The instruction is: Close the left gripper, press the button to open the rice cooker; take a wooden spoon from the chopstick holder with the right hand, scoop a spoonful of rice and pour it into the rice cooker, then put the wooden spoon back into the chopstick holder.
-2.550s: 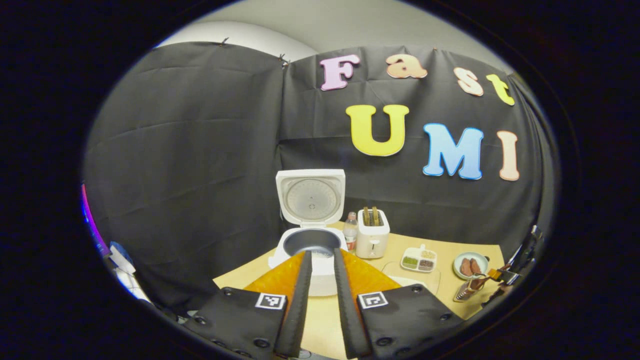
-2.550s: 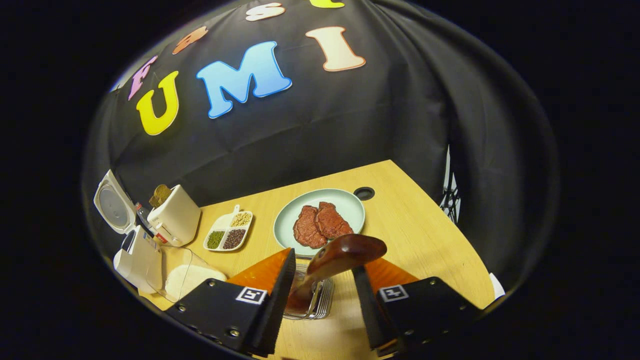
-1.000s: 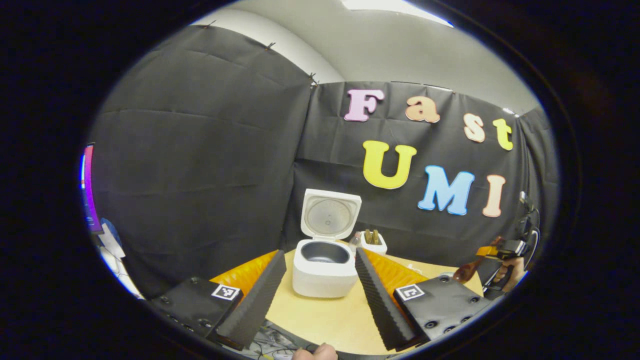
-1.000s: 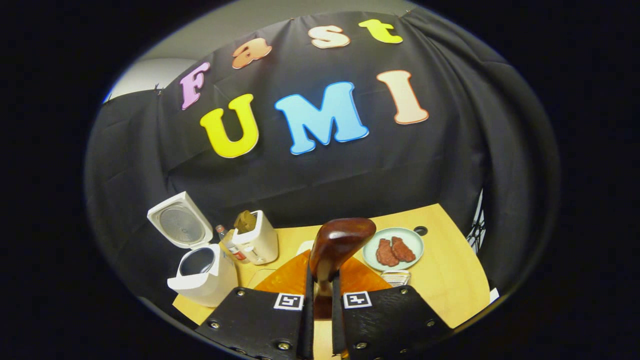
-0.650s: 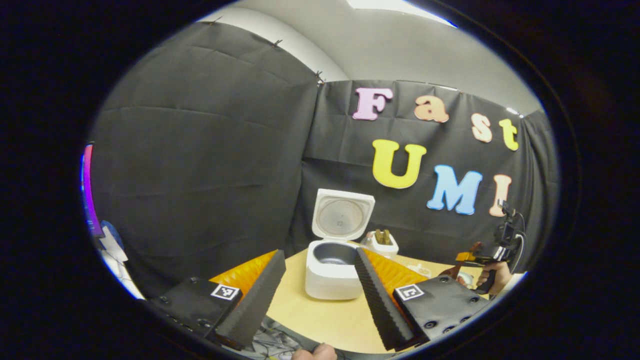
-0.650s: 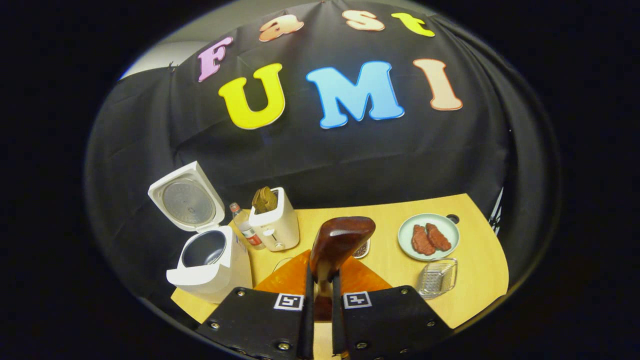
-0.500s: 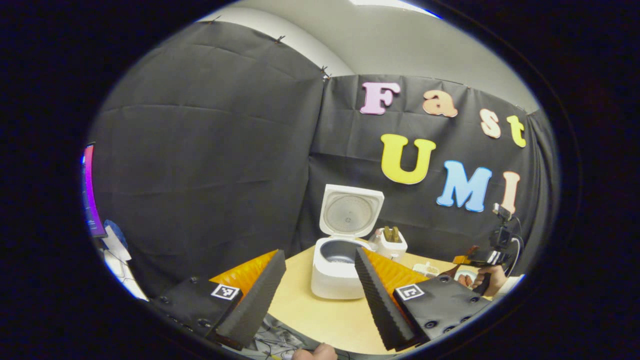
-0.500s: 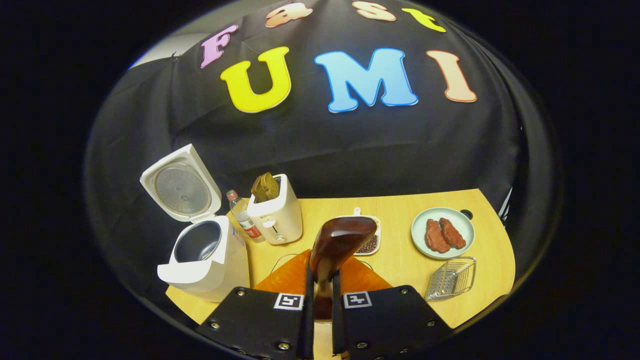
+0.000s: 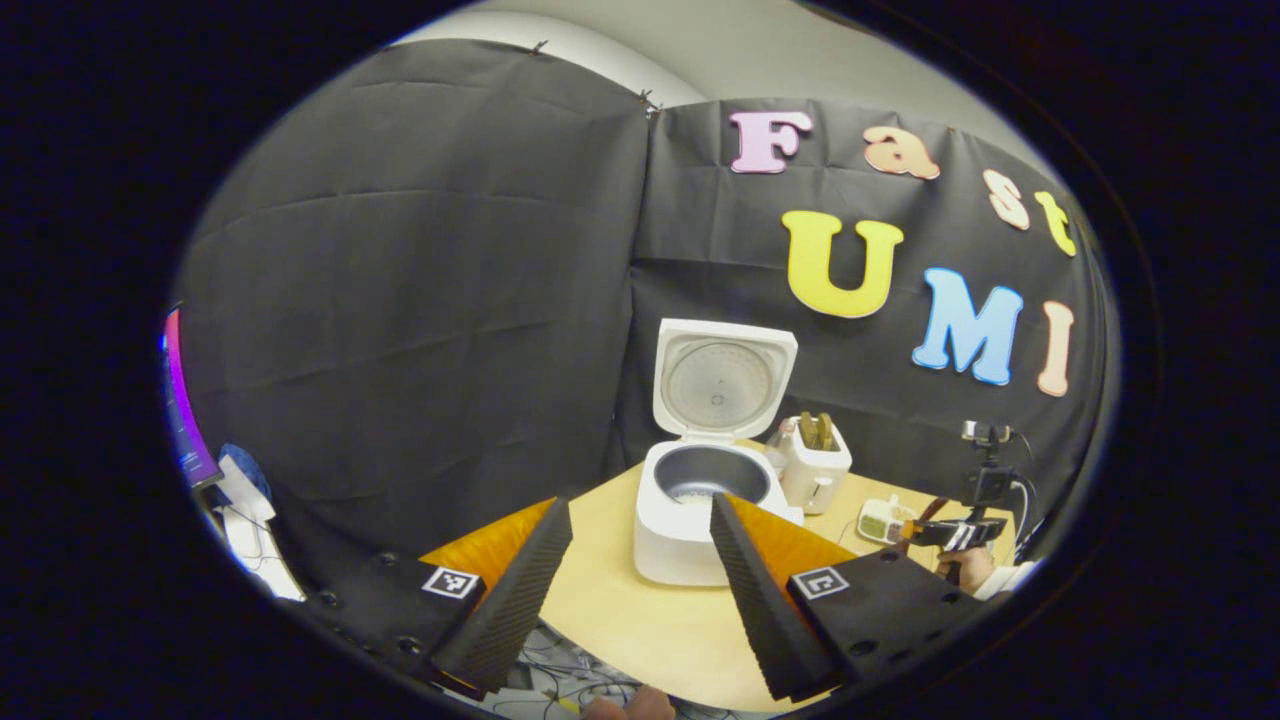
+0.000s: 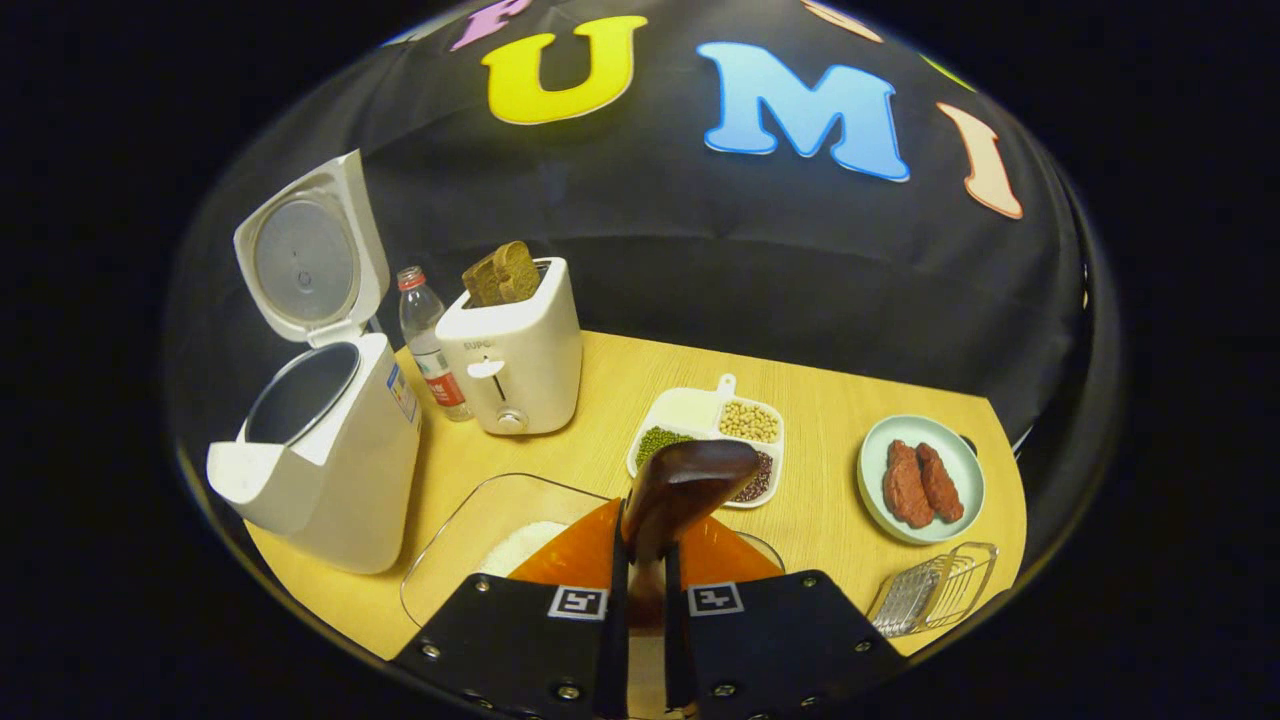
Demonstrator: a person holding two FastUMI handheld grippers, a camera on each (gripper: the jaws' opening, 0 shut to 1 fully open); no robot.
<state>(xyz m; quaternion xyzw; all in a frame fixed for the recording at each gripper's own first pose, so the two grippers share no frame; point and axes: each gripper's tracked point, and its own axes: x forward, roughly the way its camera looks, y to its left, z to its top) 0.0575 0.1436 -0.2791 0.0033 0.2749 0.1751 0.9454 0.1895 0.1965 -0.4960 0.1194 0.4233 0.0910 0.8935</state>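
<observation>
The white rice cooker (image 9: 700,505) (image 10: 330,470) stands on the table with its lid (image 10: 305,255) up and the dark pot showing. My left gripper (image 9: 637,503) is open, held back from the cooker and above the table's near edge. My right gripper (image 10: 643,560) is shut on the handle of the wooden spoon (image 10: 685,485), whose dark bowl sticks up in front of the fingers. Just below the spoon lies a clear glass dish (image 10: 460,530) with white rice (image 10: 520,545). The wire chopstick holder (image 10: 930,590) lies at the right. In the left gripper view the right gripper (image 9: 958,530) shows far right.
A white toaster (image 10: 510,345) with bread and a water bottle (image 10: 425,340) stand behind the cooker. A divided tray (image 10: 700,410) of beans and a plate (image 10: 960,455) of meat lie farther right. The table (image 10: 800,400) ends close to the holder.
My left gripper opened and drew back from the cooker. My right gripper shut on the spoon, lifted it out of the holder and carried it left, over the rice dish.
</observation>
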